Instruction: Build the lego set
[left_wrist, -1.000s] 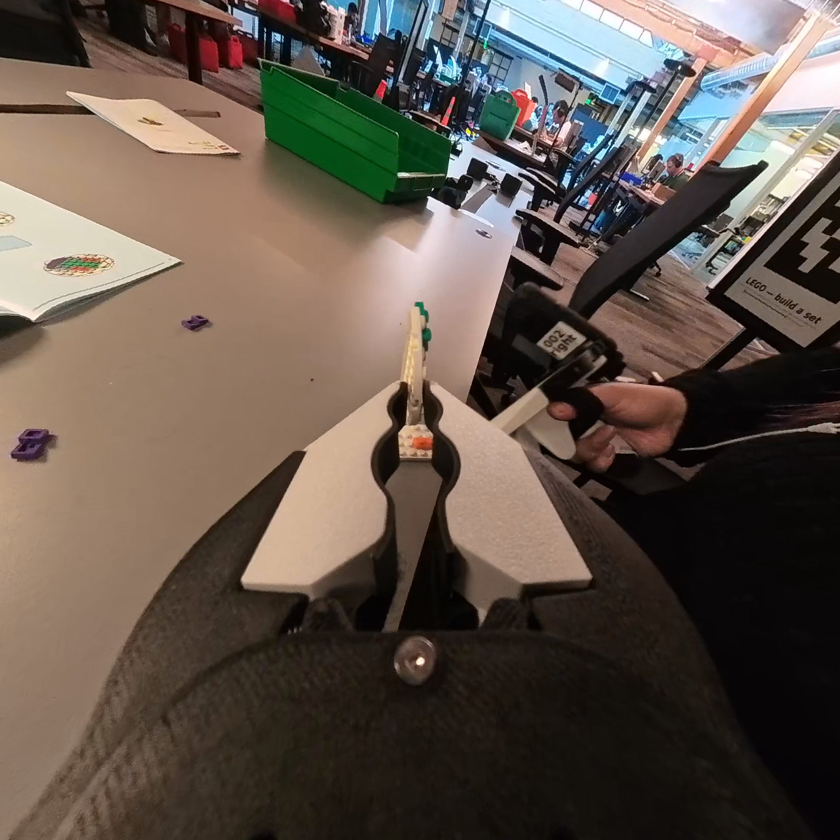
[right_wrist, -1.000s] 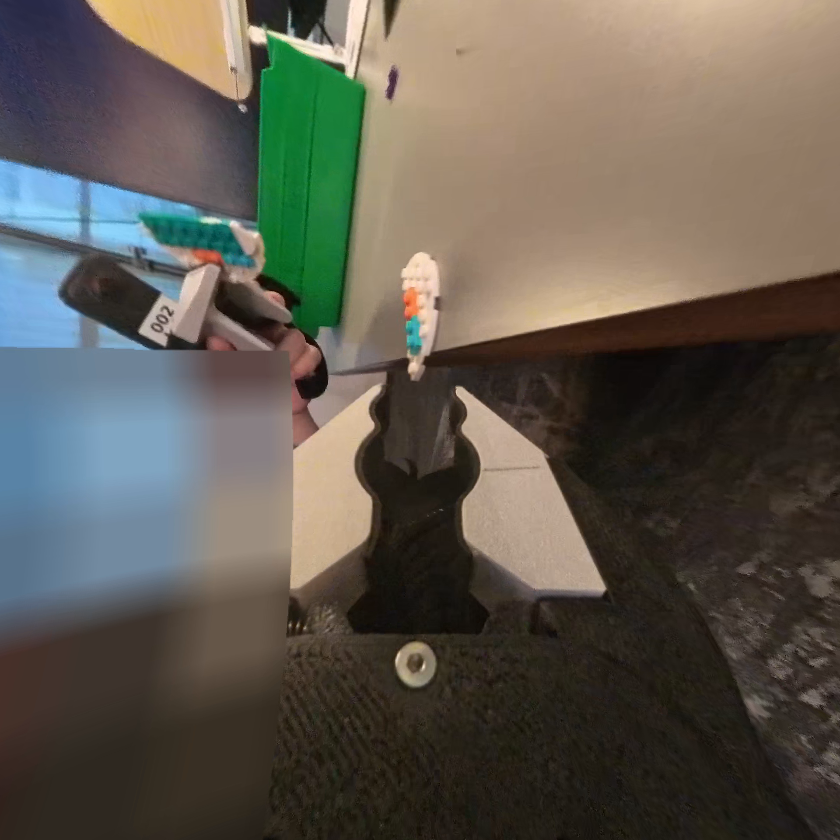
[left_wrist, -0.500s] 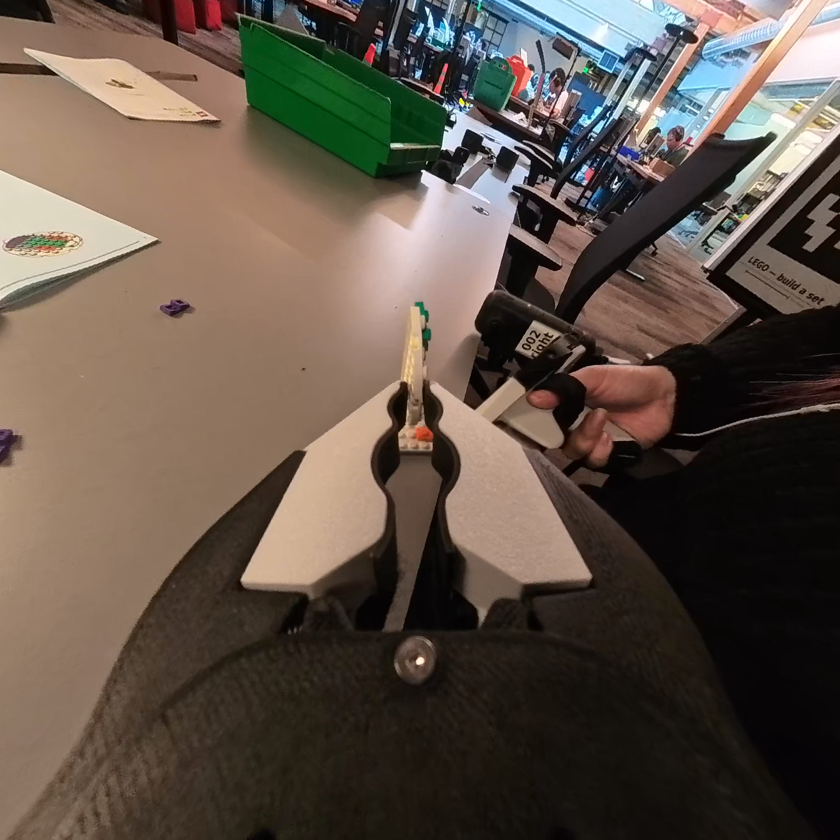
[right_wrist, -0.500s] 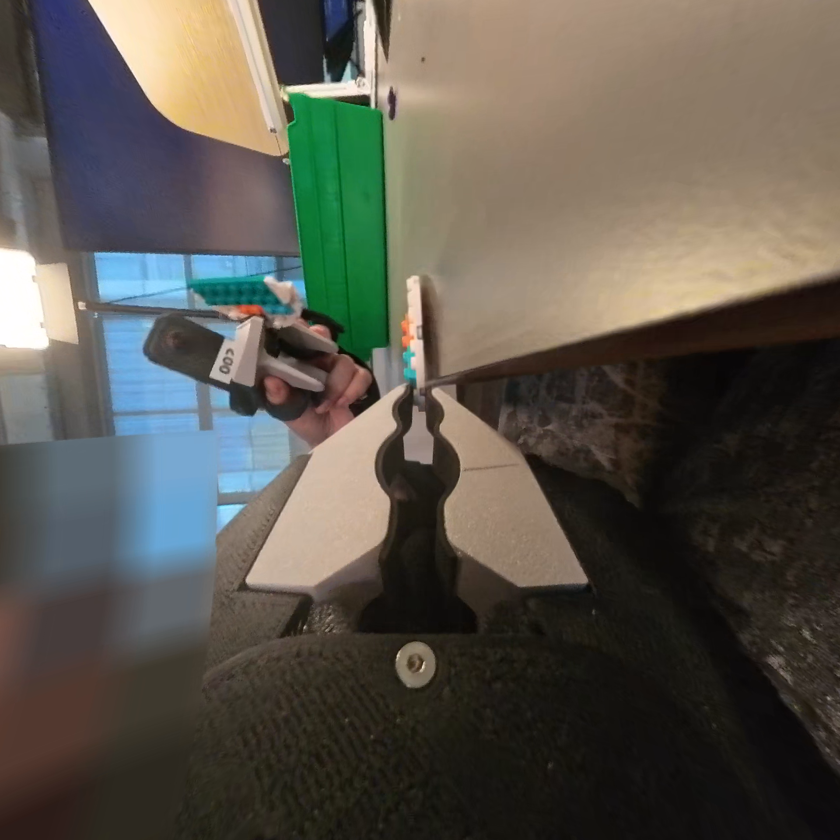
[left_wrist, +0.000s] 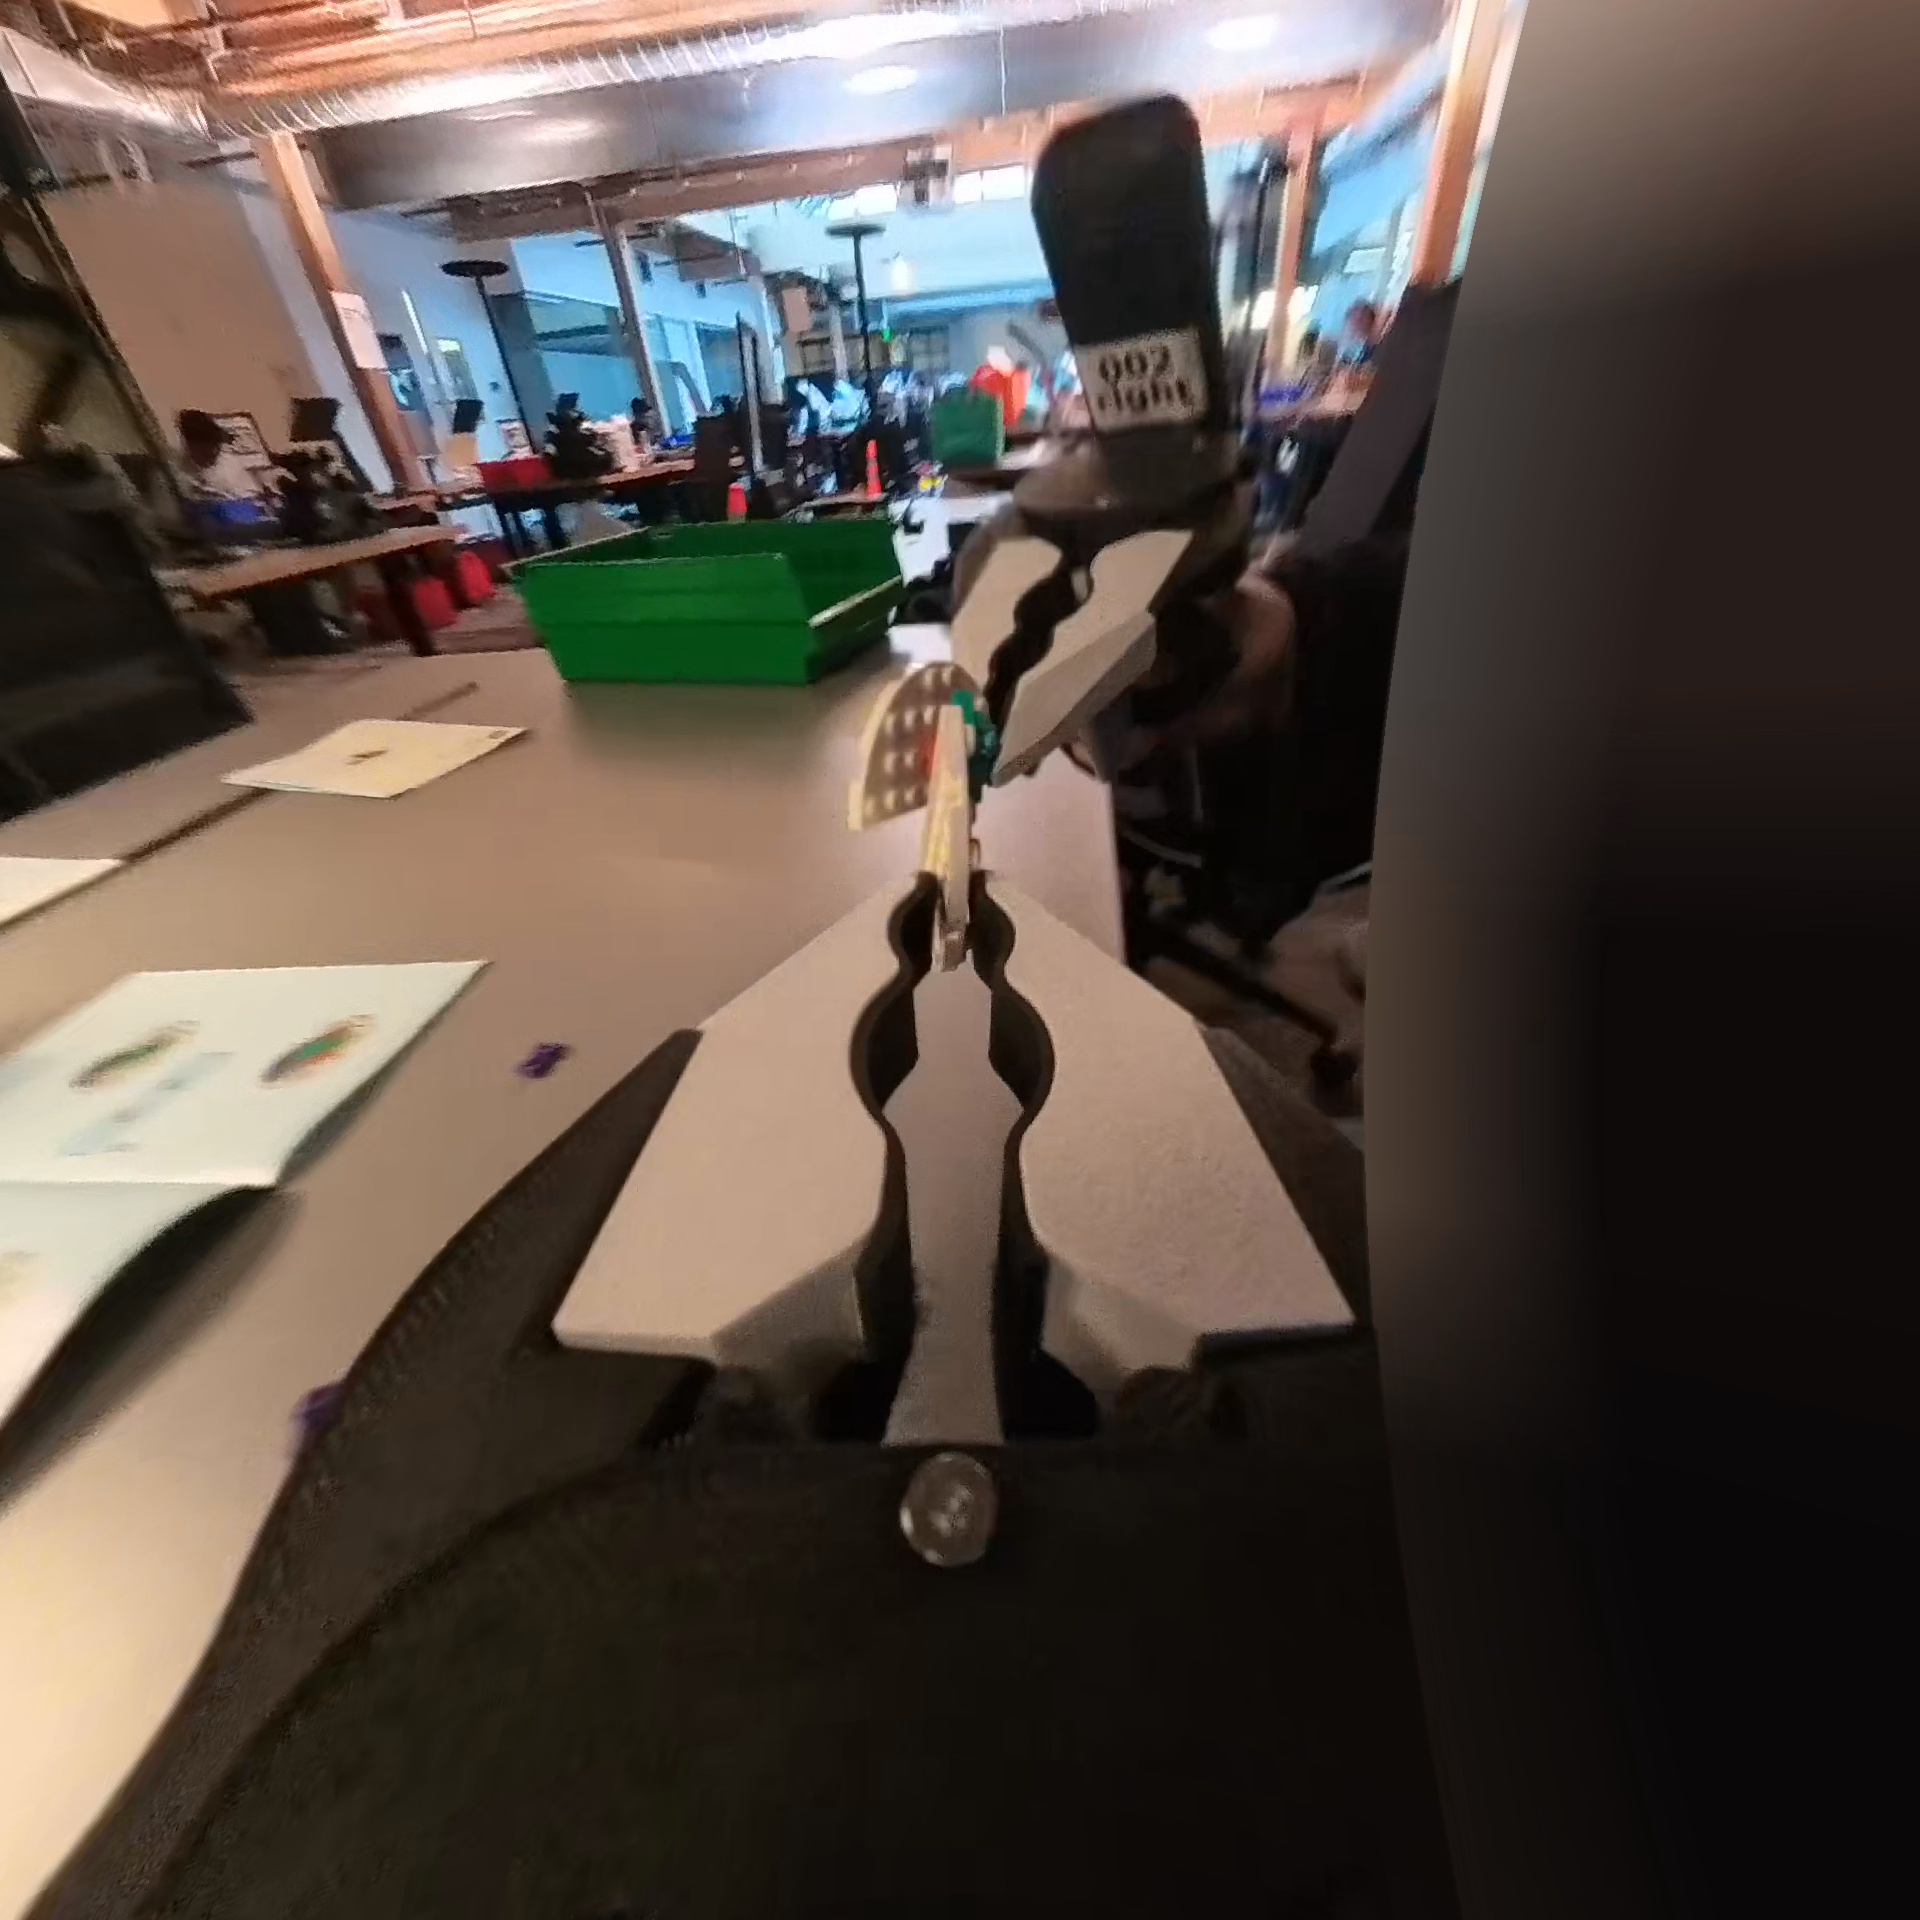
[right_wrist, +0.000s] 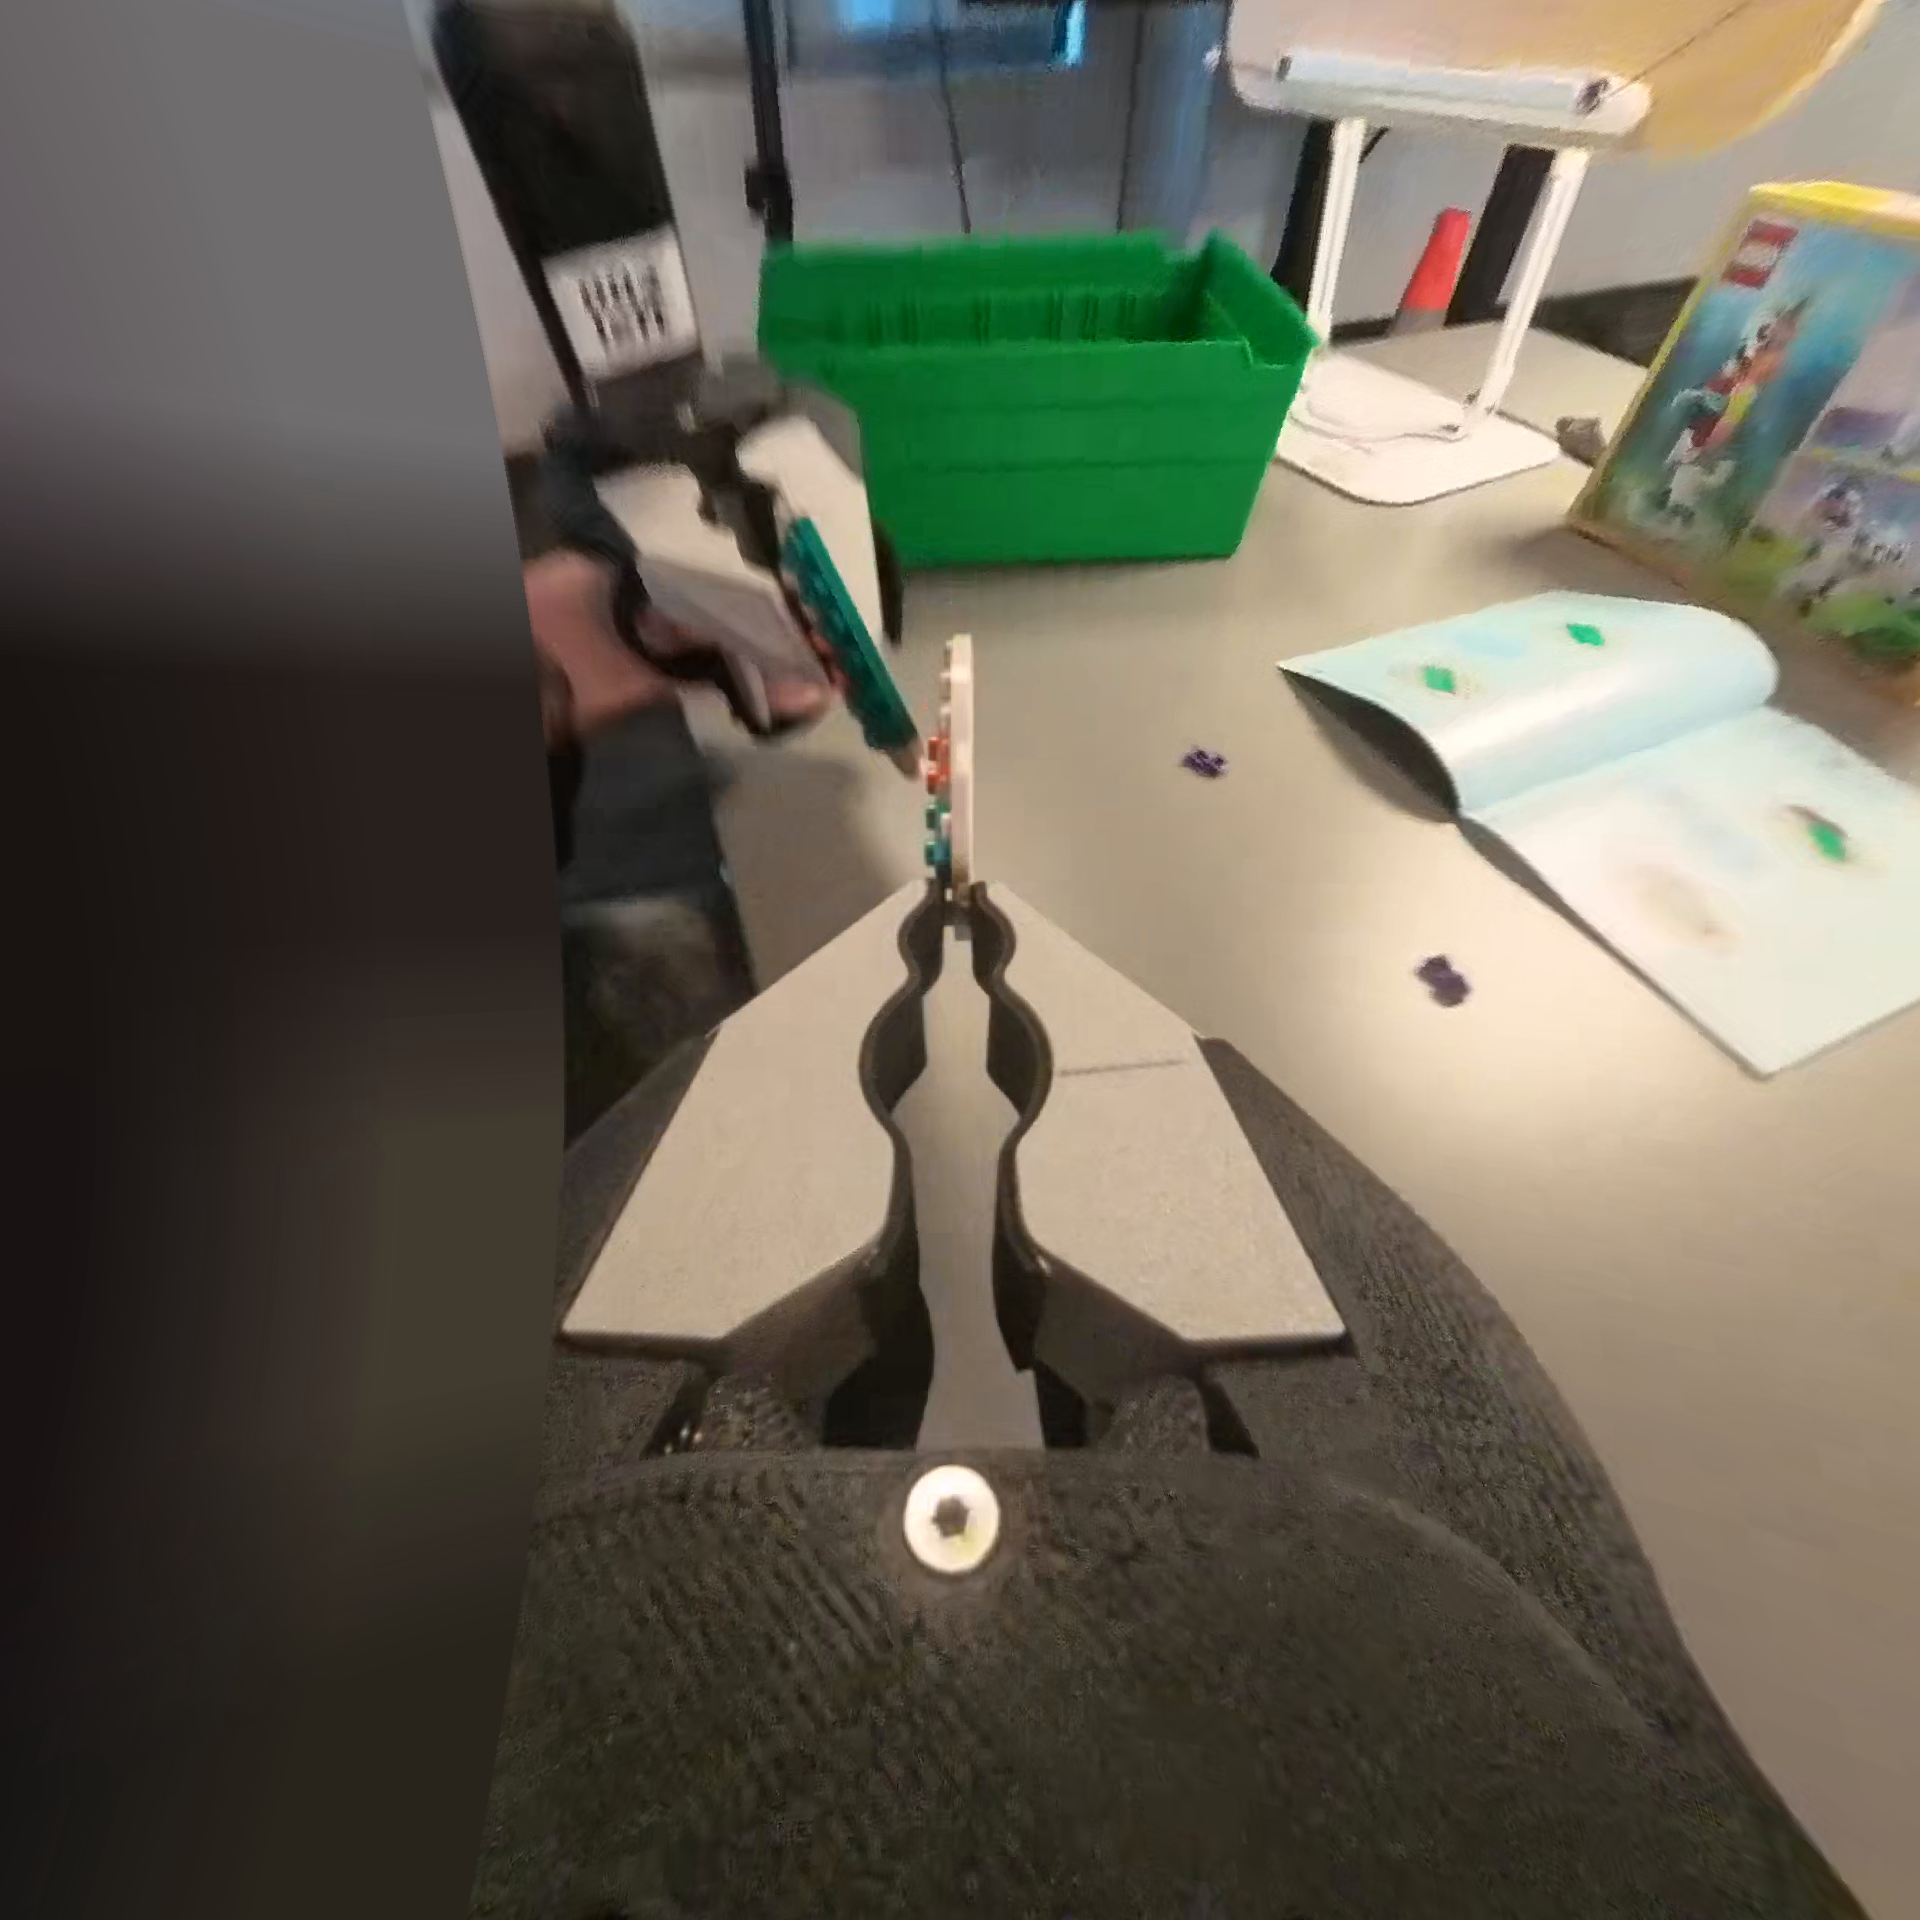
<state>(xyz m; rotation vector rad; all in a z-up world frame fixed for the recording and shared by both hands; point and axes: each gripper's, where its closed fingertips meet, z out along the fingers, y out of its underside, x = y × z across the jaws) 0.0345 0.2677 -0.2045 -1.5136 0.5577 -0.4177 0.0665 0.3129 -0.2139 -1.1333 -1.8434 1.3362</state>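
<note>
My left gripper (left_wrist: 948, 896) is shut on the edge of a thin cream plate with teal studs (left_wrist: 948, 821), held upright above the grey table (left_wrist: 644, 862). My right gripper (right_wrist: 958, 906) is shut on the bottom edge of a white half-round plate with orange and teal studs (right_wrist: 961, 748), also upright. In the left wrist view the right gripper (left_wrist: 1039, 665) and its white plate (left_wrist: 902, 758) sit just beyond my piece. In the right wrist view the left gripper (right_wrist: 748, 623) tilts its teal plate (right_wrist: 842, 644) so that its tip meets the white plate's studded face.
A green bin (right_wrist: 1039, 416) stands at the back of the table. An open instruction booklet (right_wrist: 1621, 790) and the set's box (right_wrist: 1766, 416) lie to the right. Small purple pieces (right_wrist: 1205, 762) (right_wrist: 1442, 977) are scattered. A leaflet (left_wrist: 374, 756) lies far left. My right fingertips sit around 7 cm from my left ones.
The right gripper has come up from below the table edge to above the table. Both grippers have turned toward each other, and the two plate assemblies are now together.
</note>
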